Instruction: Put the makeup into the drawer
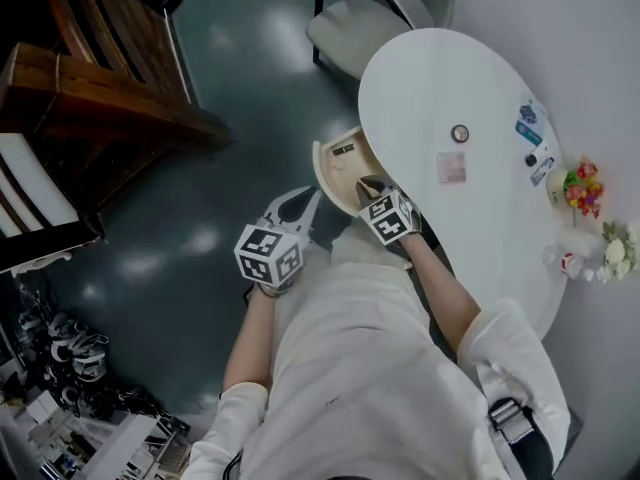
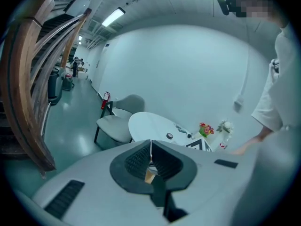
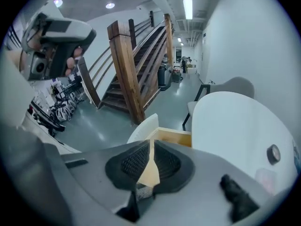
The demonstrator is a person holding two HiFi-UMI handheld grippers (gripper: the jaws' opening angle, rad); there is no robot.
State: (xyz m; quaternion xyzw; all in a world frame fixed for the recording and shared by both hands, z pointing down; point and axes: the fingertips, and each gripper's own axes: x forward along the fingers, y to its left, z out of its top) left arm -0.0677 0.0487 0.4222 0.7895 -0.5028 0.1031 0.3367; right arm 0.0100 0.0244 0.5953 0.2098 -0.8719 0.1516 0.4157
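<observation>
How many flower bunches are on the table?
2. In the head view, a red-and-yellow flower bunch at the white oval table's right edge, and a white flower bunch below it.

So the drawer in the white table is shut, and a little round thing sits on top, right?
No, the drawer is open, not shut: the head view shows it pulled out from the table edge. The little round thing does sit on top.
</observation>
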